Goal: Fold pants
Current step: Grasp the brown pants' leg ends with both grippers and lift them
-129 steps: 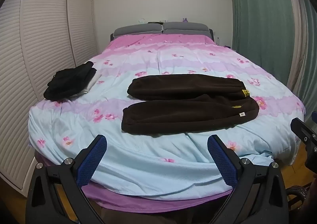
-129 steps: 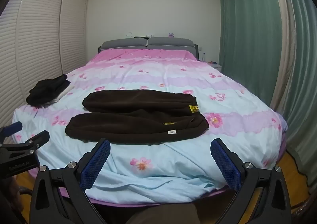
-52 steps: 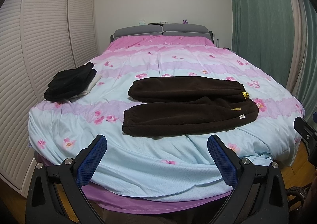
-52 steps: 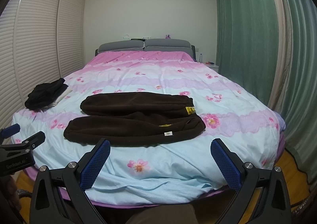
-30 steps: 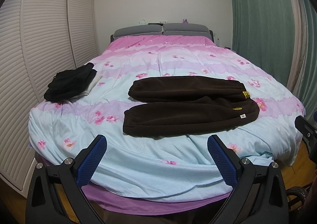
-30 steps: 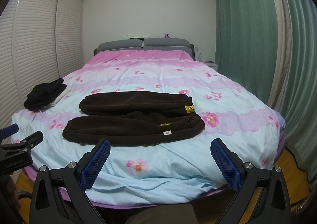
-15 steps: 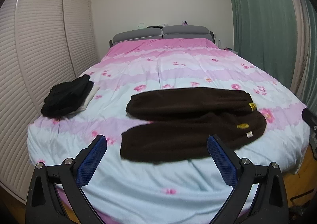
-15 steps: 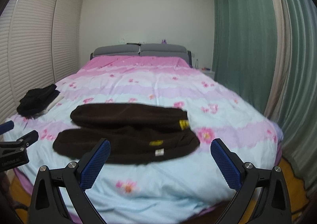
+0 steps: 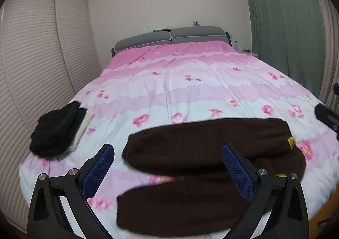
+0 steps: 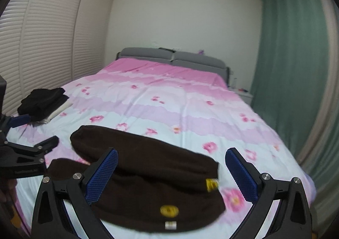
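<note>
Dark brown fleece pants (image 9: 207, 145) lie flat across the near end of the bed, two legs side by side, cuffs left, waist right with a yellow tag (image 9: 291, 142). My left gripper (image 9: 167, 167) is open and empty, hovering over the legs near the cuffs. In the right wrist view the pants (image 10: 148, 167) lie under my right gripper (image 10: 171, 169), which is open and empty above the waist end, near the yellow tags (image 10: 211, 185). The left gripper also shows in the right wrist view (image 10: 31, 133) at the left edge.
The bed (image 9: 190, 82) has a pink, lilac and pale blue flowered cover. A pile of black and white folded clothes (image 9: 57, 131) sits at its left edge. White louvred wardrobe doors (image 9: 38, 73) stand left, green curtains (image 9: 286, 27) right, grey headboard (image 9: 169, 37) behind.
Both grippers have moved forward and down from the foot of the bed to just above the pants. Both stay open. The pants have not moved.
</note>
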